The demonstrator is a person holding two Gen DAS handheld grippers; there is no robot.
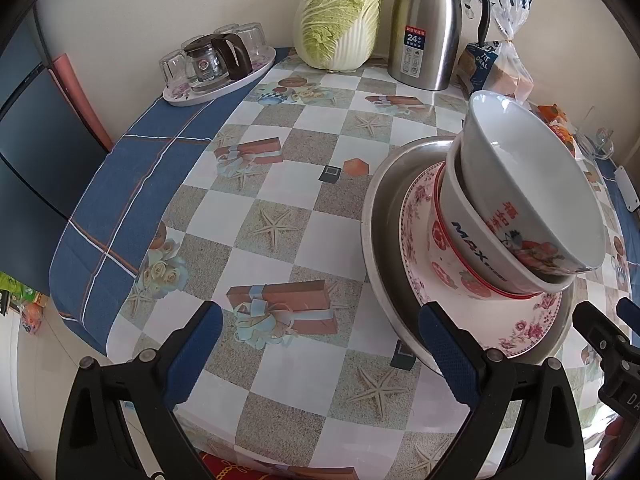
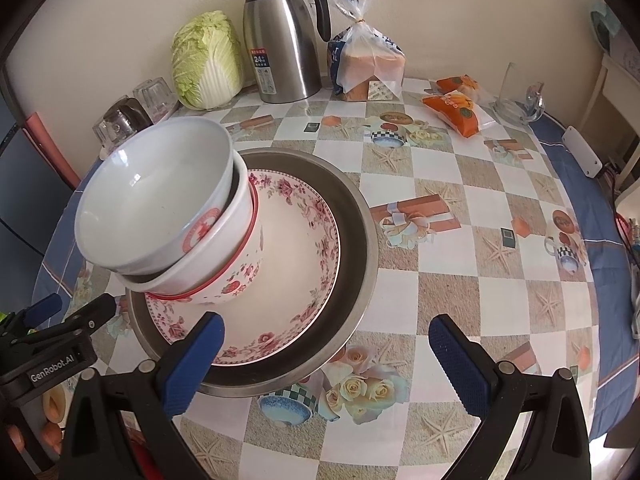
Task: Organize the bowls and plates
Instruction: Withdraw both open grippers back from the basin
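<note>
A stack stands on the table: a steel basin (image 1: 380,208) (image 2: 356,216) holds a floral plate (image 1: 528,320) (image 2: 296,256), and on it three nested bowls lean toward the left gripper's side. The top bowl is white (image 1: 532,184) (image 2: 152,196), under it a grey "MAX" bowl (image 1: 472,248) and a red-rimmed strawberry bowl (image 1: 452,276) (image 2: 240,276). My left gripper (image 1: 320,340) is open and empty, left of the stack. My right gripper (image 2: 326,352) is open and empty at the basin's near rim. Each gripper shows at the other view's edge.
At the back stand a cabbage (image 1: 340,20) (image 2: 208,60), a steel thermos jug (image 1: 428,28) (image 2: 280,36), a bag of bread (image 2: 364,60), and a tray with glasses and a glass pot (image 1: 216,64). Orange snack packs (image 2: 456,108) and a glass item (image 2: 516,100) lie back right.
</note>
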